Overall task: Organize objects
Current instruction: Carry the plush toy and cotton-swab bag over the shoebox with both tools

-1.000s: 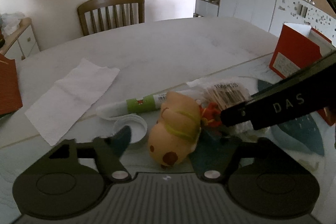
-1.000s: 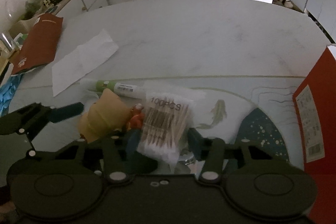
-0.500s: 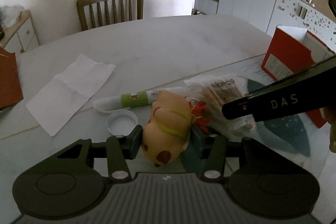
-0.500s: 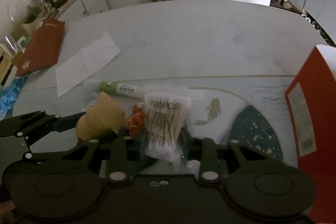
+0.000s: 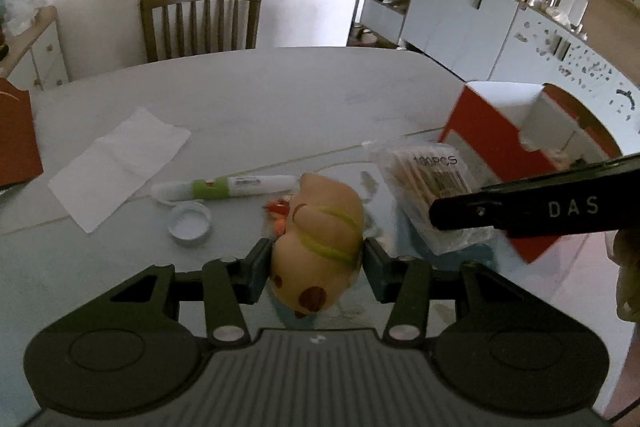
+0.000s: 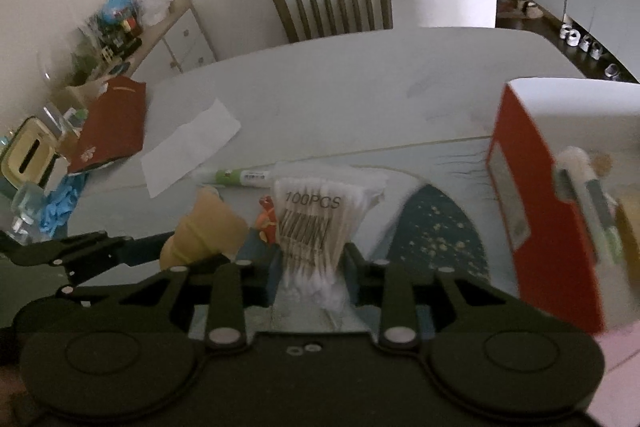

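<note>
My left gripper (image 5: 316, 269) is shut on a tan soft toy (image 5: 320, 239) with a green stripe and brown spots, held above the table. My right gripper (image 6: 312, 267) is shut on a clear bag of cotton swabs (image 6: 316, 223) marked 100PCS, also lifted; the bag shows in the left wrist view (image 5: 432, 187). The toy shows in the right wrist view (image 6: 208, 231). An open red box (image 6: 532, 211) stands at the right with a tube and other items inside. A white-green tube (image 5: 224, 185), a white cap (image 5: 190, 225) and a small orange-red item (image 5: 278, 213) lie on the table.
A white paper napkin (image 5: 120, 163) lies at the left. A red bag (image 6: 112, 125) lies at the table's left edge near blue gloves (image 6: 60, 203). A wooden chair (image 5: 200, 19) stands at the far side. Cabinets (image 5: 472, 15) stand at the right.
Both grippers closed on their objects and lifted them: the left on the toy, the right on the swab bag. The red box now appears nearer to the right gripper.
</note>
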Demonstrator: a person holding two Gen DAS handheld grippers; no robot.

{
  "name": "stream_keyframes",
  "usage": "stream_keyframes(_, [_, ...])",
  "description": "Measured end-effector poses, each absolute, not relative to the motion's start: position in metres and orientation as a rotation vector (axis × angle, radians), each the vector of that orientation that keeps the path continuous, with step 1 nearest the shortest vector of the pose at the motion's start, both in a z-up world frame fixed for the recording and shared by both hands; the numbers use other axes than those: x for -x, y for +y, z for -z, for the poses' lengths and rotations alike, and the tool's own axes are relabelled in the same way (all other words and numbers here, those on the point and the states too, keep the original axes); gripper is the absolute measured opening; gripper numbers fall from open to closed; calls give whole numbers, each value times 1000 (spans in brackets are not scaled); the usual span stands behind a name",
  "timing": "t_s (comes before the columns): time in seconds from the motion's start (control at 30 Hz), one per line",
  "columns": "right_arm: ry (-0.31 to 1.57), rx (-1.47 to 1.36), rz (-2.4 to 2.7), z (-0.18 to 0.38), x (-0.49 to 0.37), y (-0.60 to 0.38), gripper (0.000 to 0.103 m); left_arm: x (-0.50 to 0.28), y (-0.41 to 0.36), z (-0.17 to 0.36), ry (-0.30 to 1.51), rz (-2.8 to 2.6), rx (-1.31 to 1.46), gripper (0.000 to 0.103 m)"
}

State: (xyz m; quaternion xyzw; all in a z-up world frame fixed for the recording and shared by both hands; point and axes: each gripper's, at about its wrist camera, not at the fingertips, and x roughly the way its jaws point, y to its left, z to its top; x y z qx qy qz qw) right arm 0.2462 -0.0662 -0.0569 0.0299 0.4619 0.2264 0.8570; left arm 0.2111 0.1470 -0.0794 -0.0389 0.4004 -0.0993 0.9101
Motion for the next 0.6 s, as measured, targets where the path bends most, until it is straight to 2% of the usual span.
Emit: stream_keyframes(0.6, [908, -159, -411, 22, -205, -172, 31, -188, 70, 30, 772, 275, 106, 48])
